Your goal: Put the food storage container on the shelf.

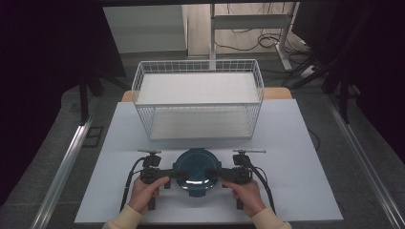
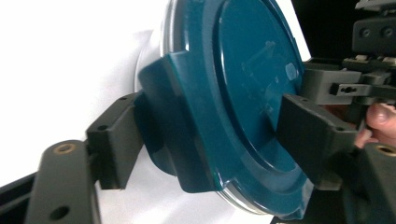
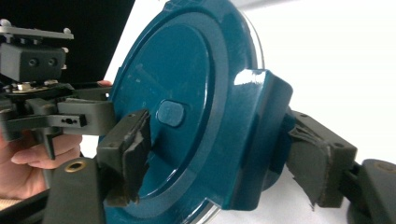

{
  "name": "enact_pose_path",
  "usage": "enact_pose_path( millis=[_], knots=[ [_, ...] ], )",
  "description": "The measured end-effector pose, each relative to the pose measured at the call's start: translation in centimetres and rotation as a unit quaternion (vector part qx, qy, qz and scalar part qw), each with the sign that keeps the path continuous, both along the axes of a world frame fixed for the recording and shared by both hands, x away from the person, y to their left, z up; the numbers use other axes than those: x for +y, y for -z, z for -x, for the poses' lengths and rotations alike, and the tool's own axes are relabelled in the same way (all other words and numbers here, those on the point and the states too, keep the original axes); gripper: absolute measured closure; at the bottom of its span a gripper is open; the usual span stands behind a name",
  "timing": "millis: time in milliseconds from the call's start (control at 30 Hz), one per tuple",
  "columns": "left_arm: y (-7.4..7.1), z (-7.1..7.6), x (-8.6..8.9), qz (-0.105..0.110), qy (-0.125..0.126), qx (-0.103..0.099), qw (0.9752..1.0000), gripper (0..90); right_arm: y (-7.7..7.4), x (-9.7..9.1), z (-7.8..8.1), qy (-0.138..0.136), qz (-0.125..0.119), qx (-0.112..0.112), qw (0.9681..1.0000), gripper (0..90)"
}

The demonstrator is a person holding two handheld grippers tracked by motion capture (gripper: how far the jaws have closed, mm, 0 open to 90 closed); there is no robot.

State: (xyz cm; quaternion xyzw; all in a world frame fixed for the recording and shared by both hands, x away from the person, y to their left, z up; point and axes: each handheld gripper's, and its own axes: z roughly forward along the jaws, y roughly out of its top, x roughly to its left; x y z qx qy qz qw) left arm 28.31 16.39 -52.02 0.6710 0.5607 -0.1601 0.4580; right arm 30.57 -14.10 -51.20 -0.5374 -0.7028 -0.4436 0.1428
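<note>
A round container with a dark teal lid (image 1: 195, 162) lies flat on the white table, near its front edge. My left gripper (image 1: 179, 174) comes in from the left and my right gripper (image 1: 212, 172) from the right, each held in a hand. In the left gripper view the jaws of my left gripper (image 2: 212, 135) straddle the lid's side flap (image 2: 177, 116), one pad under the flap and one on the lid's top (image 2: 243, 70). In the right gripper view my right gripper (image 3: 223, 156) clamps the opposite flap (image 3: 261, 121) the same way, its pads pressed on the lid (image 3: 173, 70).
A white wire basket (image 1: 198, 67) stands behind the container, across the middle of the white table top (image 1: 296, 157). Metal rails run along both sides of the table. Cables and a desk frame lie on the floor beyond.
</note>
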Motion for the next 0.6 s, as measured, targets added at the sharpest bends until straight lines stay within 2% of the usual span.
enact_pose_path(
  millis=[133,267,400,600],
  knots=[
    [-0.1,0.3,0.2,0.012,-0.009,0.0,0.9999,30.8,0.0,-0.4,0.2,0.012,-0.019,0.006,0.9997,32.0],
    [-0.4,0.8,0.4,0.016,-0.012,-0.003,0.9998,34.4,-0.2,-0.6,0.4,0.002,-0.02,-0.003,0.9998,33.9],
    [-0.6,1.2,0.4,0.014,-0.015,-0.011,0.9997,36.1,-0.1,-0.9,0.6,0.003,-0.03,-0.006,0.9995,35.1],
    [-0.9,1.7,0.4,0.012,-0.018,-0.016,0.9996,37.6,-0.4,-0.9,1.1,0.007,-0.028,-0.013,0.9995,36.2]
  ],
)
